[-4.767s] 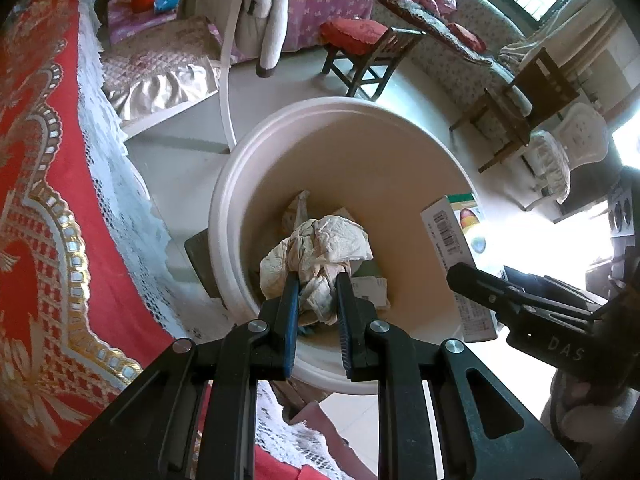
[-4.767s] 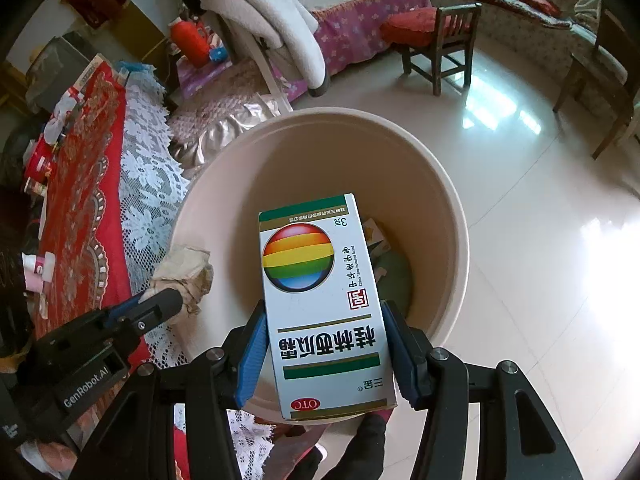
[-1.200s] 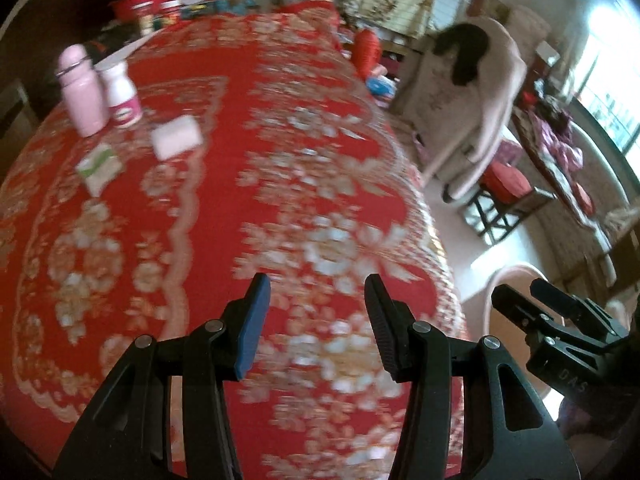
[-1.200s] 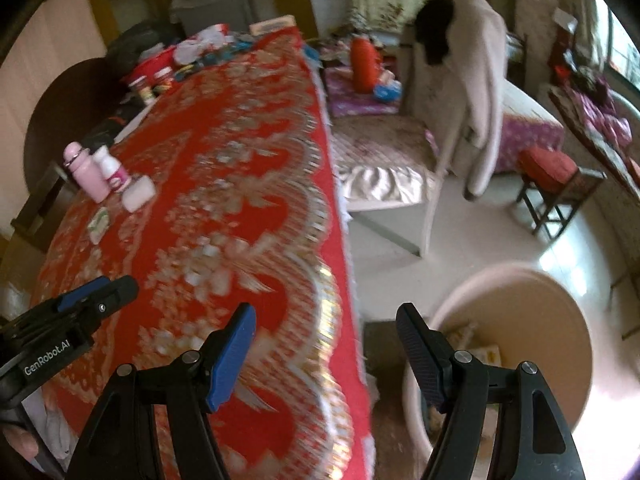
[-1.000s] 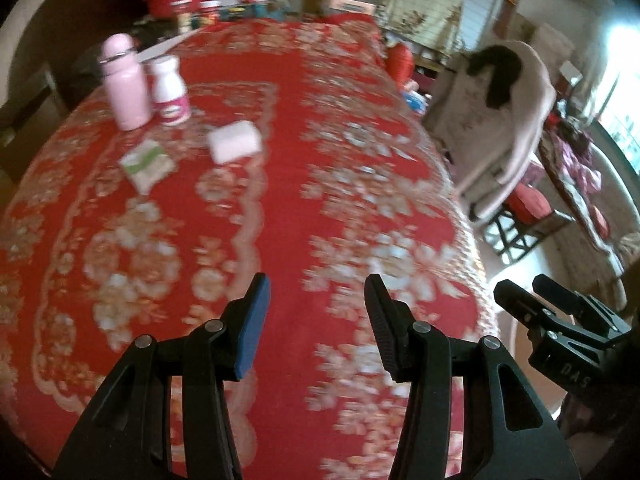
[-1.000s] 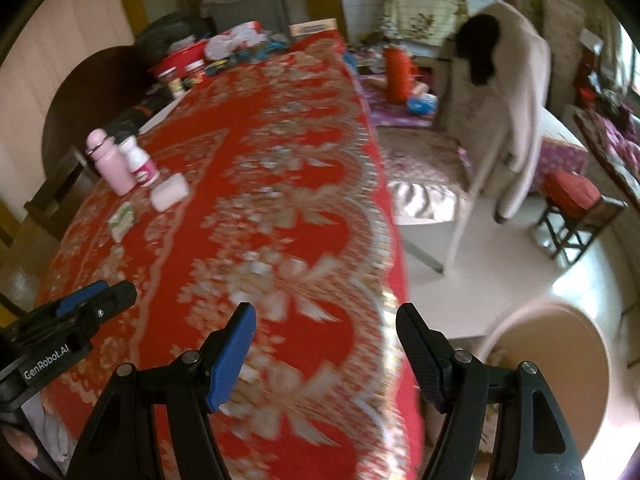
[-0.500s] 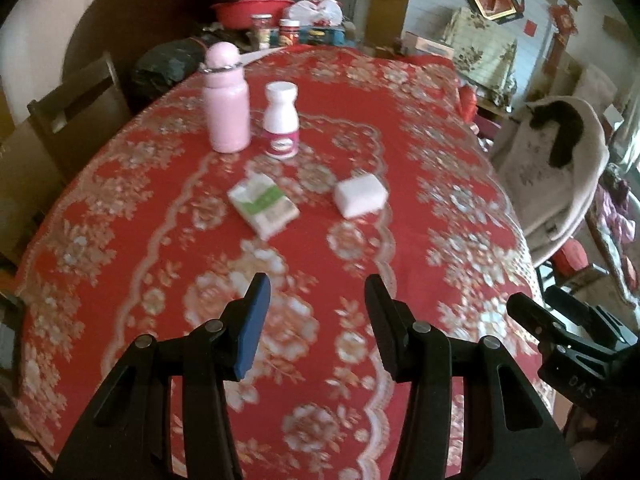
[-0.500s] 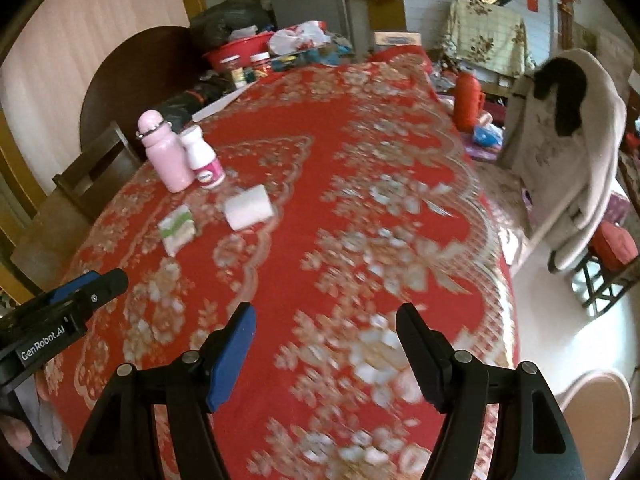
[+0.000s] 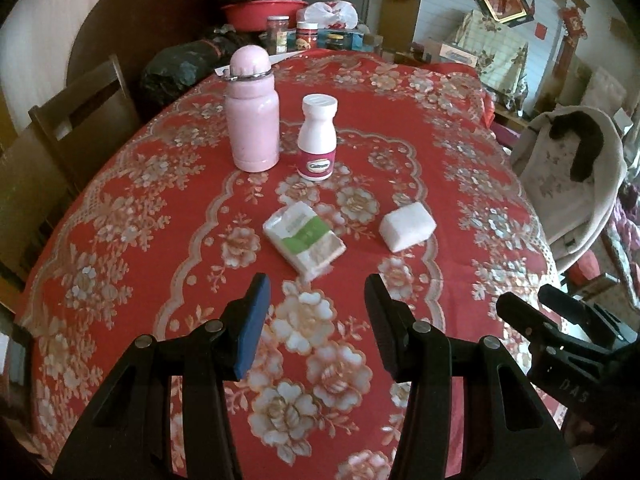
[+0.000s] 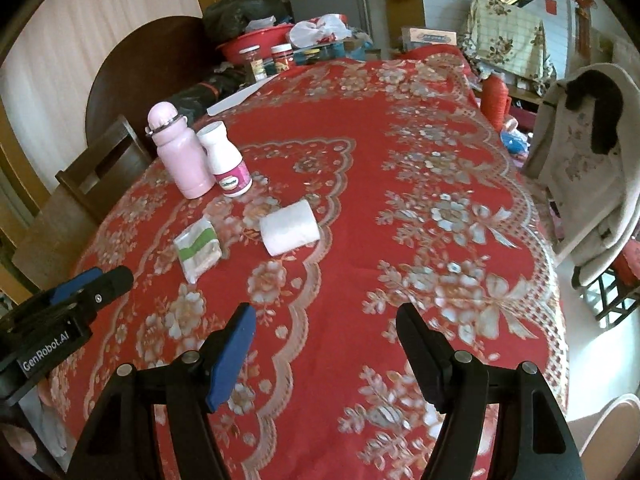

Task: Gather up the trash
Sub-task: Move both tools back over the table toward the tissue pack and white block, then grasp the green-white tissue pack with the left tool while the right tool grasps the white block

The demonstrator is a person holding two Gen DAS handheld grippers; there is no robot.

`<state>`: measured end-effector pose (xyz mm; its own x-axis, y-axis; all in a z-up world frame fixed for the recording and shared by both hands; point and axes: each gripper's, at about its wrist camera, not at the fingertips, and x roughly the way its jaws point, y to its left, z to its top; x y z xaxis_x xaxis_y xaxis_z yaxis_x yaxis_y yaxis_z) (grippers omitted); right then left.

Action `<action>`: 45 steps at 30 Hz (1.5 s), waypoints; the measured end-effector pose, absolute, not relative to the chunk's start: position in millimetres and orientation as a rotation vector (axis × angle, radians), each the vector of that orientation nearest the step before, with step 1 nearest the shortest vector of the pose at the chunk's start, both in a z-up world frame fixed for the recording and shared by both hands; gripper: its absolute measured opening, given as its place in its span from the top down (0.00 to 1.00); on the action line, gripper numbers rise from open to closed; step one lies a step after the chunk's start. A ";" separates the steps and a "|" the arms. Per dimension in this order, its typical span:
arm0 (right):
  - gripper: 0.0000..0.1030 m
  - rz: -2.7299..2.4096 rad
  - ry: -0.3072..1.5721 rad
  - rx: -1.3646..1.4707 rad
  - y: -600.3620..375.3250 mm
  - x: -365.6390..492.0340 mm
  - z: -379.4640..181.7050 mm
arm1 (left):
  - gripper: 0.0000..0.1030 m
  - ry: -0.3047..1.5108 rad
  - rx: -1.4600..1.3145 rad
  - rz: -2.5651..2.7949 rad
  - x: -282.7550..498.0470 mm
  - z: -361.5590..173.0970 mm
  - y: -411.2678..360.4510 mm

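My left gripper (image 9: 316, 292) is open and empty, low over the red flowered tablecloth (image 9: 160, 240). A green-and-white tissue pack (image 9: 304, 238) lies just ahead of it. A flattened white paper roll (image 9: 407, 226) lies to the pack's right. In the right wrist view my right gripper (image 10: 324, 320) is open and empty above the cloth (image 10: 400, 184), with the paper roll (image 10: 290, 227) and tissue pack (image 10: 198, 249) ahead to its left. The pale bin's rim (image 10: 612, 436) shows at the lower right, beside the table.
A pink flask (image 9: 252, 110) and a white pill bottle (image 9: 318, 138) stand behind the pack. Jars and a red basin (image 9: 262, 12) crowd the far end. A wooden chair (image 9: 52, 152) stands at the left; a chair draped with a coat (image 9: 572, 168) at the right.
Both grippers dropped the crumpled paper and the box into the bin, opened, and swung back over the table. In the last half second they moved closer to the tissue pack and roll.
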<state>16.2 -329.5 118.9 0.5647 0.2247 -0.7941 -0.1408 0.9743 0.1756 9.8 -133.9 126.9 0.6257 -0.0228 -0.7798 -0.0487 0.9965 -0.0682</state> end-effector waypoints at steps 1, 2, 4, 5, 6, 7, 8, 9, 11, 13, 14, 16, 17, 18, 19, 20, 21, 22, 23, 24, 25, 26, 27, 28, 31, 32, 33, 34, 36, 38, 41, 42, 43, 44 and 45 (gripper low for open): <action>0.32 0.217 0.951 0.097 -327.8 19.1 117.8 | 0.54 0.899 -0.085 0.015 12.8 125.5 -132.1; 0.32 0.219 0.955 0.097 -325.1 23.4 116.2 | 0.54 0.902 -0.085 0.015 15.0 124.3 -130.8; 0.32 0.222 0.962 0.093 -320.5 30.8 113.8 | 0.54 0.909 -0.084 0.014 21.1 121.5 -127.6; 0.32 0.223 0.965 0.091 -318.8 33.4 113.3 | 0.54 0.912 -0.083 0.013 23.7 120.6 -126.4; 0.32 0.225 0.973 0.088 -315.8 38.6 111.4 | 0.54 0.915 -0.083 0.013 26.6 119.4 -125.1; 0.32 0.225 0.976 0.087 -313.8 41.7 110.5 | 0.54 0.918 -0.084 0.013 29.8 117.8 -123.7; 0.32 0.226 0.980 0.086 -312.0 44.8 109.5 | 0.54 0.923 -0.087 0.012 33.1 116.2 -122.3; 0.32 0.225 0.984 0.085 -310.3 48.4 108.4 | 0.54 0.929 -0.090 0.011 36.5 114.6 -120.3; 0.32 0.226 0.998 0.087 -307.5 58.6 104.4 | 0.54 0.951 -0.102 0.002 44.9 109.5 -116.7; 0.31 0.226 1.014 0.095 -306.2 67.9 100.3 | 0.54 0.967 -0.121 -0.005 51.0 105.1 -111.6; 0.31 0.227 1.022 0.100 -305.3 72.0 98.5 | 0.54 0.970 -0.129 -0.008 52.7 103.3 -109.5; 0.30 0.231 1.046 0.102 -302.7 82.5 93.1 | 0.54 0.986 -0.154 -0.023 58.6 97.8 -104.4; 0.30 0.233 1.054 0.101 -301.6 86.5 91.1 | 0.54 0.997 -0.164 -0.033 61.2 95.1 -102.9; 0.30 0.235 1.060 0.100 -299.7 91.9 88.3 | 0.54 1.009 -0.176 -0.044 64.7 92.1 -101.2; 0.30 0.238 1.064 0.099 -298.3 95.5 86.3 | 0.54 1.022 -0.194 -0.059 69.0 88.7 -98.5; 0.30 0.242 1.069 0.099 -297.2 99.0 84.8 | 0.54 1.030 -0.205 -0.067 71.1 86.8 -96.8; 0.30 0.248 1.074 0.098 -295.3 103.3 82.7 | 0.54 1.044 -0.220 -0.078 75.3 83.6 -94.7; 0.30 0.253 1.077 0.097 -293.5 107.0 81.1 | 0.54 1.054 -0.232 -0.085 78.6 81.1 -92.6; 0.30 0.262 1.081 0.096 -291.3 111.1 79.1 | 0.54 1.063 -0.248 -0.090 81.9 78.8 -90.4; 0.30 0.268 1.084 0.095 -290.2 113.3 78.0 | 0.54 1.069 -0.261 -0.091 85.1 76.9 -88.1; 0.30 0.276 1.088 0.092 -288.0 117.2 76.2 | 0.54 1.073 -0.274 -0.091 88.3 75.0 -86.2; 0.29 0.282 1.091 0.086 -285.8 121.0 74.3 | 0.53 1.077 -0.285 -0.090 92.0 73.4 -84.6; 0.29 0.284 1.094 0.081 -285.1 123.5 73.1 | 0.53 1.083 -0.295 -0.090 95.7 71.6 -83.3; 0.29 0.287 1.099 0.073 -283.3 127.7 70.7 | 0.51 1.089 -0.303 -0.093 99.2 70.1 -83.1; 0.28 0.285 1.108 0.051 -280.3 136.5 64.7 | 0.49 1.105 -0.331 -0.109 107.0 65.8 -82.2; 0.28 0.286 1.113 0.048 -279.9 139.2 62.6 | 0.49 1.108 -0.340 -0.112 109.4 64.6 -82.2; 0.28 0.293 1.121 0.048 -278.9 142.6 59.7 | 0.49 1.108 -0.346 -0.113 111.5 63.8 -82.3; 0.28 0.297 1.124 0.048 -278.4 144.5 58.1 | 0.49 1.109 -0.350 -0.112 113.4 63.1 -82.3; 0.29 0.300 1.129 0.032 -276.4 148.4 53.9 | 0.49 1.114 -0.360 -0.107 117.3 60.9 -82.5; 0.29 0.306 1.136 0.027 -275.3 151.8 49.5 | 0.46 1.121 -0.374 -0.110 121.5 58.0 -83.8; 0.44 0.321 1.119 0.049 -277.6 153.1 48.9 | 0.43 1.127 -0.414 -0.114 128.4 53.6 -84.2; 0.49 0.331 1.117 0.059 -278.4 153.1 49.1 | 0.43 1.129 -0.418 -0.107 130.1 52.6 -84.4; 0.49 0.333 1.114 0.061 -279.4 152.5 49.8 | 0.43 1.131 -0.419 -0.095 132.4 51.1 -85.5; 0.51 0.333 1.111 0.056 -279.4 151.4 50.4 | 0.43 1.133 -0.419 -0.087 134.3 50.3 -86.7; 0.52 0.337 1.108 0.048 -279.9 150.1 50.9 | 0.43 1.136 -0.420 -0.080 135.7 49.0 -87.7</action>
<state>150.1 -279.9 50.9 0.4011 0.2900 -0.8689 -0.2424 0.9483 0.2047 135.7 -87.7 49.0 0.4274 -0.2727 -0.8620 -0.1486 0.9193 -0.3645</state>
